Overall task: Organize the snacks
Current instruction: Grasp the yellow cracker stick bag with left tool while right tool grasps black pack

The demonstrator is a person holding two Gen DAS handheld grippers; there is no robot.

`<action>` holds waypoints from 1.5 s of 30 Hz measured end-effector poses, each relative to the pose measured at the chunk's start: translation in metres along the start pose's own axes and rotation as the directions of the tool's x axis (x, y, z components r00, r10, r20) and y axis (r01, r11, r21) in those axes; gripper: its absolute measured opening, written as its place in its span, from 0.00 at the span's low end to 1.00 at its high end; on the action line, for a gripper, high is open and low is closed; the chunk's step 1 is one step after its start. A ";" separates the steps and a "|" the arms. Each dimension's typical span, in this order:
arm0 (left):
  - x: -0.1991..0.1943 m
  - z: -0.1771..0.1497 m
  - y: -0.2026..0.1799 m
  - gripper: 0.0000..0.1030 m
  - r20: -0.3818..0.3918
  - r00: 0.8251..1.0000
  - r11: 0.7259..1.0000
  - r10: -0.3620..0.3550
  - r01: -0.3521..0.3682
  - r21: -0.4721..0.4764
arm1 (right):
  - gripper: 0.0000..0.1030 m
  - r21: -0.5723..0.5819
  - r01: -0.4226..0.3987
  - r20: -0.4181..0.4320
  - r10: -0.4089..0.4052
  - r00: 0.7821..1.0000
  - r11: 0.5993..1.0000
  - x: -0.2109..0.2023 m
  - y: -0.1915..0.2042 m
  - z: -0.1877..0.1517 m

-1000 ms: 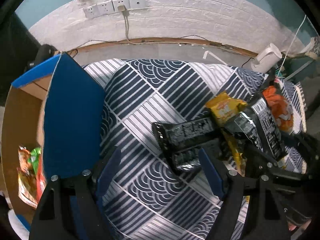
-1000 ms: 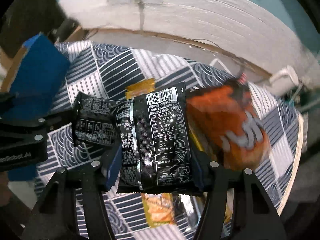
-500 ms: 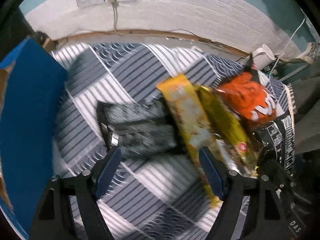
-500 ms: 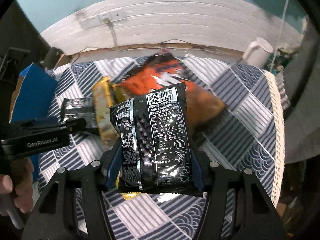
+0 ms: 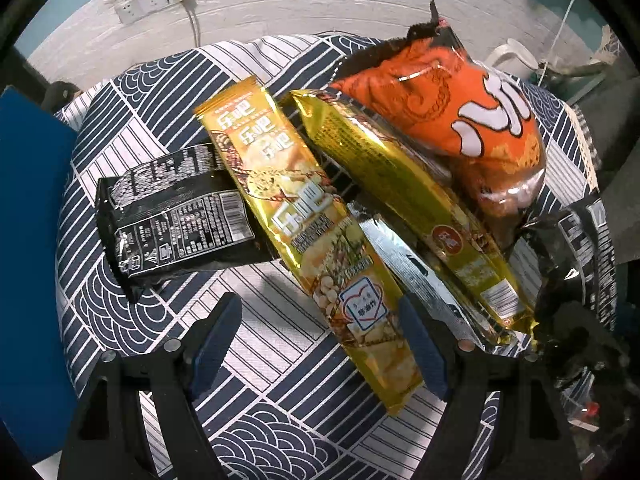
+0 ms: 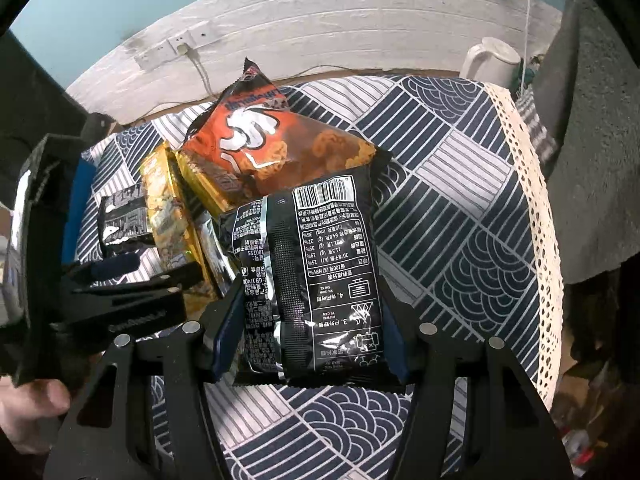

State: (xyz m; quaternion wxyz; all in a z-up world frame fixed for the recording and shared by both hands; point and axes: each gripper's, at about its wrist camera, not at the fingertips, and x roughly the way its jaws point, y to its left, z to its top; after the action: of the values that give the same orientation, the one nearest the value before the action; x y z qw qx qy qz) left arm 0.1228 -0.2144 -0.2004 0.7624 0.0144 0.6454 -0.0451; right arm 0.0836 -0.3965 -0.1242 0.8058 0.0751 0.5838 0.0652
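The right gripper (image 6: 308, 332) is closed partway on a black packet (image 6: 316, 280), its pads pressing the packet's 2 long sides, and holds it lifted above the patterned cloth (image 6: 460, 208). The left gripper (image 5: 320, 340) points straight down with its jaws wide and nothing between the pads; the near end of a gold packet (image 5: 304, 232) lies just inside its right finger (image 5: 420, 344).

The loose snacks sit in a pile at mid-cloth. From left to right: a second black packet (image 5: 176, 220), partly under the gold packet, a silver strip (image 5: 416, 276), another gold packet (image 5: 412, 208), and an orange bag (image 5: 448, 112) at the far right, resting on the gold one. A blue box flap (image 5: 28, 240) stands at the left edge of the cloth.

Risks, as I judge them:
1. The gold packet lies slantwise across the left jaws, so closing now would likely catch only 1 corner and let it swing or slip.
2. The packets overlap; lifting the gold one could drag the black packet or the silver strip with it.
3. The foil is slick and the bags air-filled, so a hard squeeze may pop or squirt them out.
4. The 2 grippers are near each other, and the held packet could brush the left one.
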 end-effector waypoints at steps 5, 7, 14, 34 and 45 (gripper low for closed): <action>-0.001 -0.012 0.001 0.79 0.014 1.000 0.999 -0.003 0.003 0.034 | 0.58 -0.010 -0.009 0.002 0.009 1.000 1.000 -0.001 0.000 -0.001; 0.000 -0.017 0.003 0.79 0.011 1.000 0.999 -0.017 0.017 0.040 | 0.58 -0.014 -0.010 0.001 0.010 1.000 1.000 -0.001 0.003 -0.001; -0.009 -0.021 0.019 0.74 -0.008 0.994 0.994 -0.110 0.110 -0.025 | 0.58 -0.043 -0.011 0.008 0.011 1.000 0.999 -0.007 0.016 -0.001; 0.013 -0.026 0.001 0.45 -0.087 0.988 0.992 -0.125 0.127 0.017 | 0.58 -0.016 -0.003 -0.002 0.002 1.000 1.000 -0.004 0.011 -0.004; 0.006 -0.042 0.042 0.61 -0.109 0.993 0.998 -0.040 0.045 0.041 | 0.58 -0.050 -0.029 -0.007 0.029 1.000 0.998 -0.002 0.030 -0.007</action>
State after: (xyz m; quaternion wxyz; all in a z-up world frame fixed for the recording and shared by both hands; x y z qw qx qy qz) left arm 0.0863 -0.1695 -0.2147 0.7248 0.0197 0.6846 -0.0746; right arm 0.0761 -0.3675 -0.1185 0.8046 0.0630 0.5833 0.0917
